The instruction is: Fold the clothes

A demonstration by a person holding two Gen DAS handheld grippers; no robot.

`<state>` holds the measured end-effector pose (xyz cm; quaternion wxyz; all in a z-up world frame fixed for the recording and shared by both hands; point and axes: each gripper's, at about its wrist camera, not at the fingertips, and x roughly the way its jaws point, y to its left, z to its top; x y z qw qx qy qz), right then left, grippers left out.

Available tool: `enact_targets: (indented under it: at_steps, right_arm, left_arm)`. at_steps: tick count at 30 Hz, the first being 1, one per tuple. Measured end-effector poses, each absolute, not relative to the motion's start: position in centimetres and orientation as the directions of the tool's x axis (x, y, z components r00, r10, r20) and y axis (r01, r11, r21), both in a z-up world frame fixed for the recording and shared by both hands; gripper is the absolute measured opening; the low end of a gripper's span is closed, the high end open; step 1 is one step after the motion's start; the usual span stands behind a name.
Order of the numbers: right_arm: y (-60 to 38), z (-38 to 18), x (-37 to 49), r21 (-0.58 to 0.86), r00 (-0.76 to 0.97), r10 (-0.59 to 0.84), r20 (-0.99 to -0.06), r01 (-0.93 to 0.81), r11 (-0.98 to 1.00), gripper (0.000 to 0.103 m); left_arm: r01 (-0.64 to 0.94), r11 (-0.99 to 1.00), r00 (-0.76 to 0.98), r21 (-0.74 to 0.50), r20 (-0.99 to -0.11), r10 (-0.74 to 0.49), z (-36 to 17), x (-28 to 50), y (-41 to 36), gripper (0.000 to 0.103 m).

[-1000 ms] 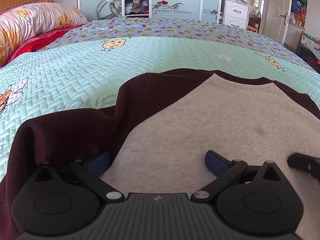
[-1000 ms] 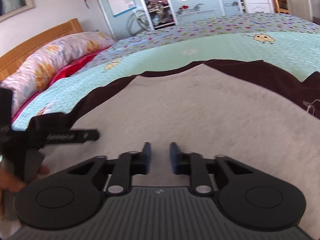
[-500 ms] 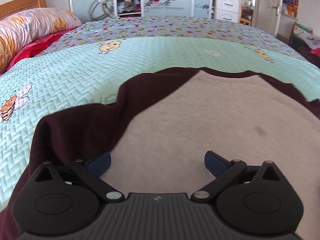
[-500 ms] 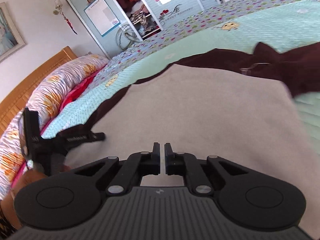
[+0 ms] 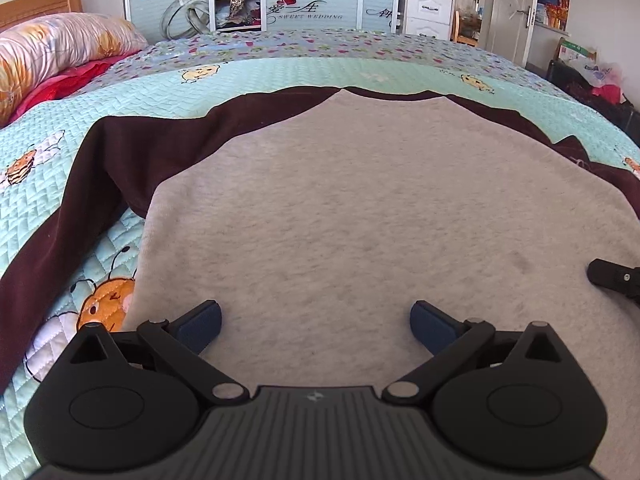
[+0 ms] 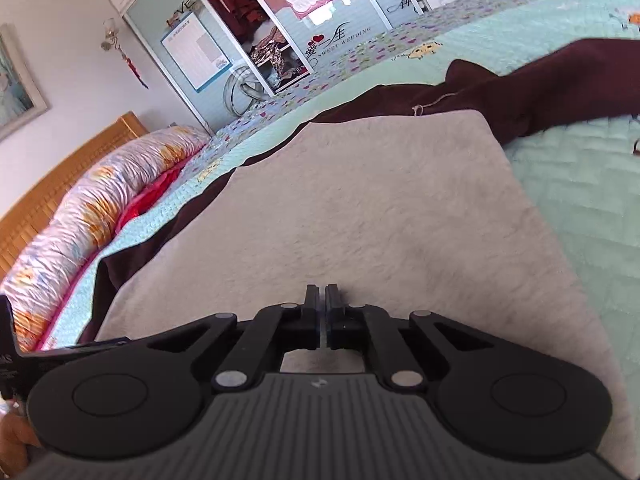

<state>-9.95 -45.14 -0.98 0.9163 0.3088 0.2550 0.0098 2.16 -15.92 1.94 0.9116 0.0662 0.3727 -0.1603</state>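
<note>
Grey sweatshirt (image 5: pixel 360 220) with dark maroon sleeves (image 5: pixel 132 152) spread flat on mint quilted bedspread (image 5: pixel 60 200), straight ahead of and beneath both tools. Left gripper (image 5: pixel 316 322) above near hem, blue pads (image 5: pixel 200 320) wide apart, nothing between them. Right gripper (image 6: pixel 323 300) over grey panel nearer its right edge, jaws drawn together with a hairline gap; fabric pinched or not, cannot tell. Right sleeve (image 6: pixel 560 80) bunched ahead-right of it. Floral pillow (image 6: pixel 100 208) and wooden headboard (image 6: pixel 48 184) far left.
</note>
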Motion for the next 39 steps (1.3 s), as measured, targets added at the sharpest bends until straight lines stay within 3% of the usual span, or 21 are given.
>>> enact_targets:
  at_steps: [11, 13, 15, 20, 22, 25, 31, 34, 35, 39]
  right_arm:
    - [-46.4, -1.0, -10.2, 0.644, 0.858, 0.217, -0.466, 0.16, 0.748, 0.003]
    - [-46.1, 0.2, -11.3, 0.658, 0.836, 0.226, -0.499, 0.196, 0.728, 0.01]
    - [-44.7, 1.7, -13.5, 0.65, 0.83, 0.241, -0.503, 0.179, 0.739, 0.025]
    - [-39.6, 4.3, -20.4, 0.55, 0.799, 0.266, -0.54, 0.095, 0.83, 0.039]
    - [-38.1, 3.5, -22.0, 0.496, 0.769, 0.241, -0.592, 0.113, 0.861, 0.04]
    - [-37.3, 2.5, -24.1, 0.479, 0.776, 0.22, -0.592, 0.119, 0.869, 0.039]
    - [-37.6, 5.5, -24.8, 0.444, 0.801, 0.171, -0.574, 0.129, 0.887, 0.035]
    - [-39.1, 3.7, -23.8, 0.458, 0.774, 0.156, -0.613, 0.188, 0.869, 0.024]
    - [-39.8, 2.4, -23.5, 0.463, 0.759, 0.15, -0.634, 0.217, 0.859, 0.005]
    - [-41.6, 1.7, -24.6, 0.561, 0.788, 0.179, -0.589, 0.24, 0.792, 0.002]
  left_arm:
    - [0.264, 0.962, 0.63, 0.065, -0.767, -0.121, 3.9, -2.2, -16.6, 0.103]
    - [0.263, 0.962, 0.625, 0.07, -0.772, -0.114, 4.1, -3.9, -16.6, 0.103]
    - [0.262, 0.962, 0.618, 0.071, -0.778, -0.111, 4.1, -5.6, -16.6, 0.103]
    - [0.236, 0.969, 0.609, 0.069, -0.787, -0.093, 3.6, -8.7, -16.8, 0.103]
    - [0.226, 0.971, 0.614, 0.082, -0.786, -0.077, 3.5, -9.8, -17.0, 0.103]
    - [0.216, 0.972, 0.605, 0.089, -0.794, -0.061, 3.7, -9.9, -17.3, 0.103]
    - [0.204, 0.975, 0.604, 0.092, -0.796, -0.051, 3.6, -10.2, -17.2, 0.103]
    - [0.202, 0.975, 0.599, 0.089, -0.799, -0.051, 3.5, -10.1, -17.2, 0.103]
    - [0.204, 0.975, 0.598, 0.091, -0.8, -0.051, 3.4, -10.1, -17.3, 0.103]
    - [0.211, 0.973, 0.593, 0.097, -0.804, -0.049, 3.4, -9.8, -17.4, 0.103]
